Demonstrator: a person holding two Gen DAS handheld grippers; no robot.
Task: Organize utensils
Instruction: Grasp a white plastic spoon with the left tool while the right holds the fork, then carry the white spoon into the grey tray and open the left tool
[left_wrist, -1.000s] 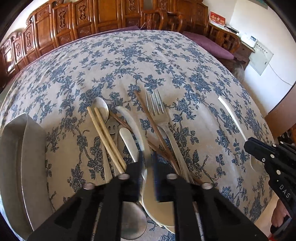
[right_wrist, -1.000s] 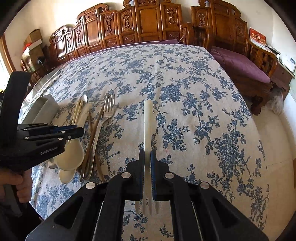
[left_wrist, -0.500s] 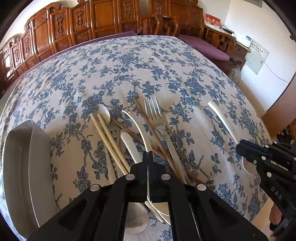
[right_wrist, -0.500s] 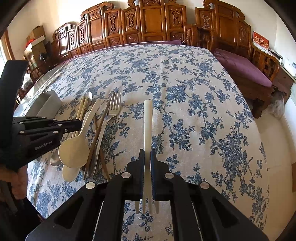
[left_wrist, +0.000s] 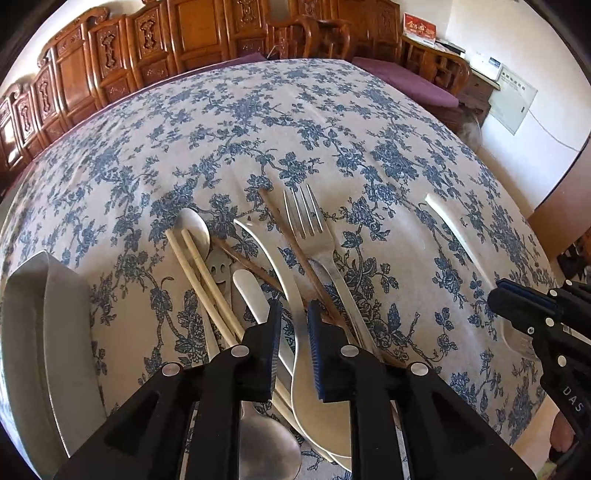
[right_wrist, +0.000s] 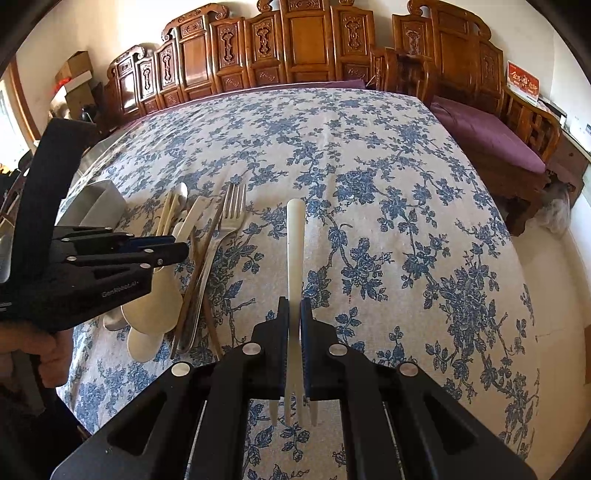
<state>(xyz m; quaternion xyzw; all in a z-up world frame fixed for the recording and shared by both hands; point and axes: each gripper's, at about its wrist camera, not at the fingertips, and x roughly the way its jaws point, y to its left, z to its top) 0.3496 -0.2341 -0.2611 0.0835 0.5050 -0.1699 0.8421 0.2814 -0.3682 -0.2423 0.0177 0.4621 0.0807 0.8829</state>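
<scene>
A pile of utensils lies on the floral tablecloth: a large cream spoon (left_wrist: 291, 325), a metal fork (left_wrist: 314, 236), pale chopsticks (left_wrist: 203, 277), brown chopsticks (left_wrist: 291, 243) and metal spoons (left_wrist: 192, 225). My left gripper (left_wrist: 293, 314) is open with its jaws either side of the cream spoon's handle. My right gripper (right_wrist: 294, 310) is shut on a white plastic fork (right_wrist: 295, 251), handle pointing away, tines toward me. The white fork also shows in the left wrist view (left_wrist: 454, 232), as does the right gripper (left_wrist: 524, 299).
A grey metal tray (left_wrist: 48, 332) sits at the table's left edge; it also shows in the right wrist view (right_wrist: 99, 203). Carved wooden chairs (right_wrist: 295, 48) line the far side. A purple-cushioned bench (right_wrist: 491, 136) stands to the right.
My left gripper was shut on the cream spoon and lifted it half a second ago; now the jaws are open and the spoon lies back on the pile. The right gripper still holds the white fork.
</scene>
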